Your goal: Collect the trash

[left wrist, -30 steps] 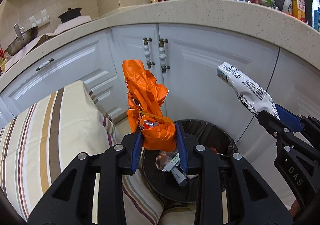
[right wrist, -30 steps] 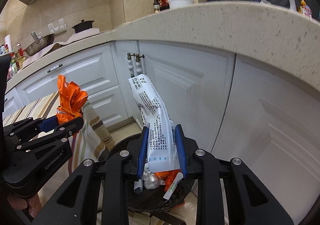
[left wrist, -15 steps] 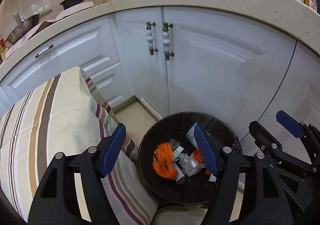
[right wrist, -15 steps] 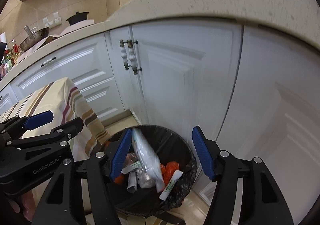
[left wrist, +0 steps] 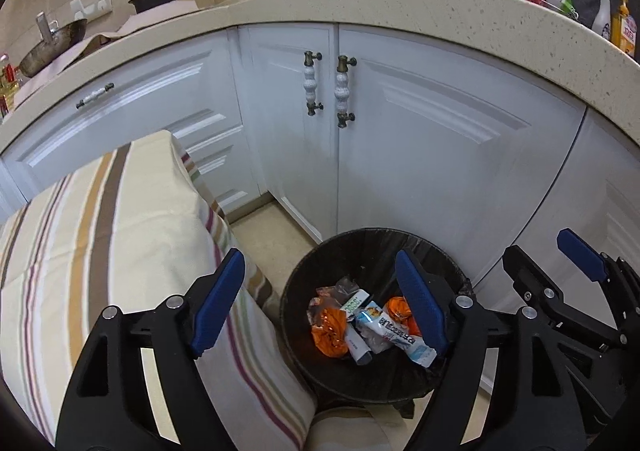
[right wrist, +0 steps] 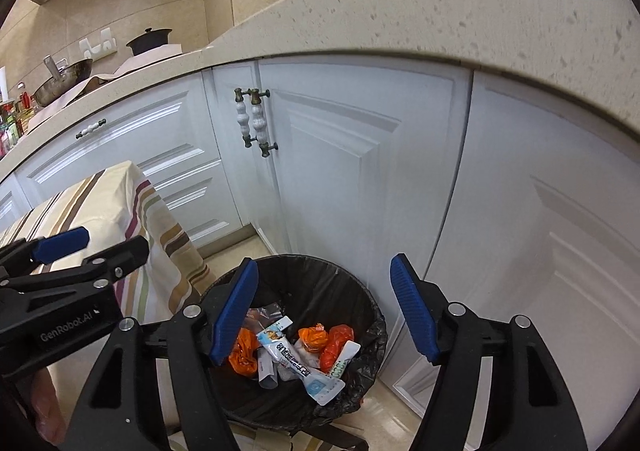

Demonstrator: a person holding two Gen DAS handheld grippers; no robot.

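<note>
A black-lined trash bin [left wrist: 352, 237] [right wrist: 320, 271] stands on the floor against the white cabinets. Among several scraps inside it lie a crumpled orange wrapper [left wrist: 330, 331] [right wrist: 244, 351] and a white printed packet [left wrist: 396, 335] [right wrist: 298, 361]. My left gripper [left wrist: 319, 255] hovers over the bin's left side, its jaws opening with nothing between them. My right gripper [right wrist: 324, 261] hangs over the bin too, jaws likewise opening and empty. Each gripper shows at the edge of the other's view: the right gripper [left wrist: 536, 243] and the left gripper [right wrist: 116, 239].
A table under a striped cloth [left wrist: 100, 251] [right wrist: 104, 203] stands close to the bin's left. White cabinet doors [left wrist: 420, 151] with knobbed handles [left wrist: 340, 91] rise behind the bin, under a speckled counter edge [left wrist: 440, 3] that overhangs. Beige floor [left wrist: 272, 223] shows between table and cabinets.
The left gripper let go of the orange wrapper and the right gripper let go of the white packet. Both dropped into the bin. Both pairs of jaws spread wide.
</note>
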